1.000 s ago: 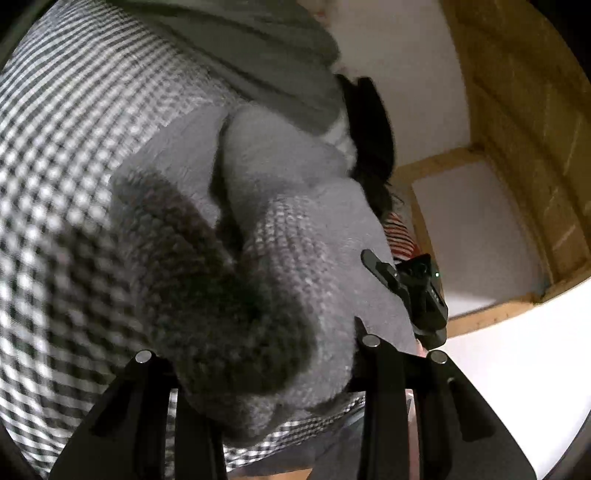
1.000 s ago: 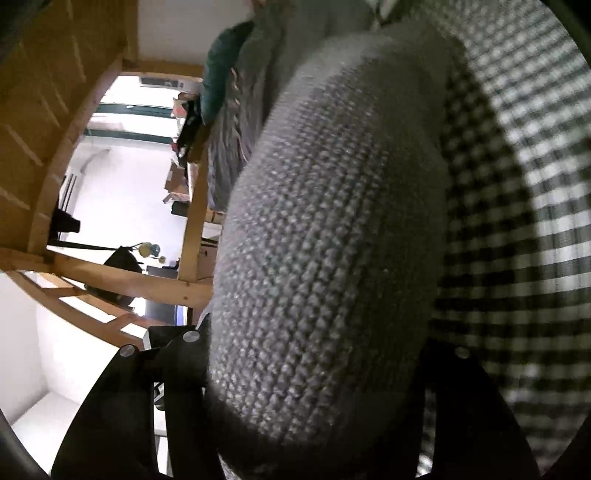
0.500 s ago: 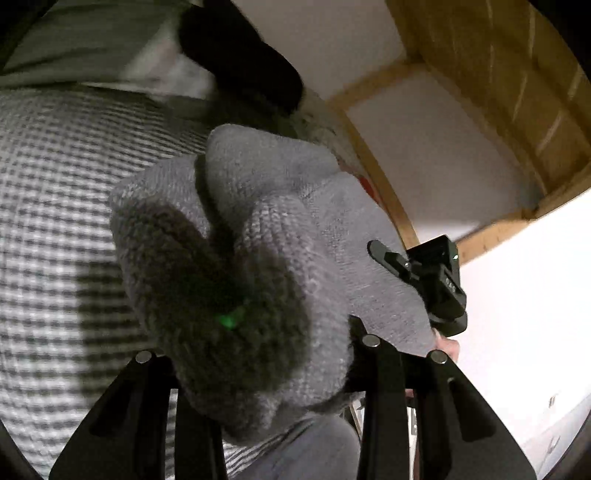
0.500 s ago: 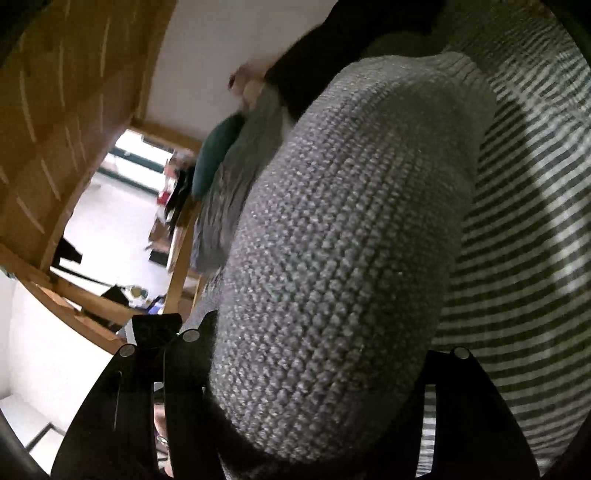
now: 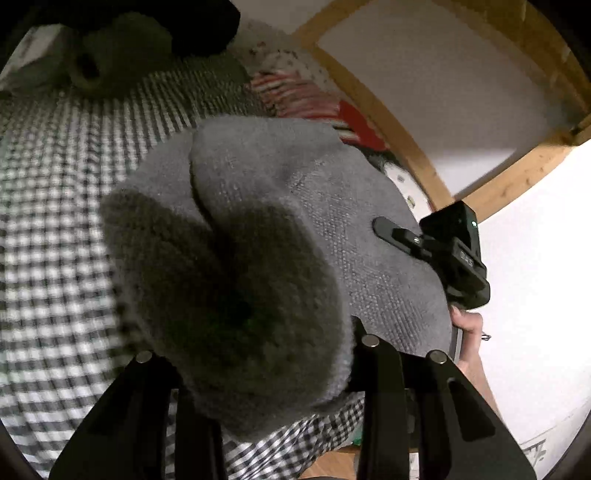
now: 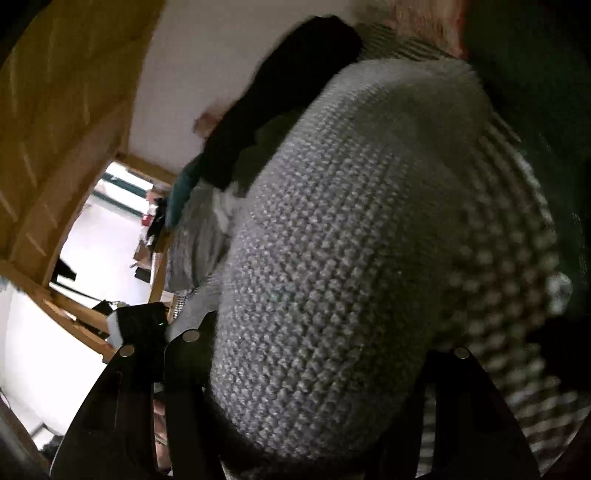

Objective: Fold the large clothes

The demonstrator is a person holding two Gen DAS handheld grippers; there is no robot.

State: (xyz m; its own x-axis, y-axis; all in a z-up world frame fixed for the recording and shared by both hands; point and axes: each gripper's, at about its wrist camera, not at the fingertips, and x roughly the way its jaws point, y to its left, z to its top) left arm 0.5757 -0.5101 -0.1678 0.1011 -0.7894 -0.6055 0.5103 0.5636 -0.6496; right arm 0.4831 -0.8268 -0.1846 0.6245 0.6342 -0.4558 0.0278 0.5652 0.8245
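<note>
A folded grey knit sweater [image 5: 258, 206] hangs as a thick bundle over the black-and-white checked bed cover [image 5: 55, 229]. My left gripper [image 5: 258, 350] is shut on its near end, and the knit hides the fingertips. In the right wrist view the same sweater [image 6: 351, 258] fills the middle, with my right gripper [image 6: 325, 347] shut on its other end. The right gripper [image 5: 402, 236] also shows at the sweater's right edge in the left wrist view, with a person's hand [image 5: 469, 325] under it.
A black garment [image 5: 199, 26] and an olive one [image 5: 122, 48] lie at the far end of the bed, beside a red-and-white striped cloth [image 5: 306, 99]. A wooden bed frame [image 5: 388, 122] and white wall run along the right. Black garment [image 6: 288, 92] and teal cloth [image 6: 184, 188] lie ahead.
Both grippers have carried the sweater bundle across the bed toward the pile of dark clothes, which now looms closer. The grips on the sweater look unchanged.
</note>
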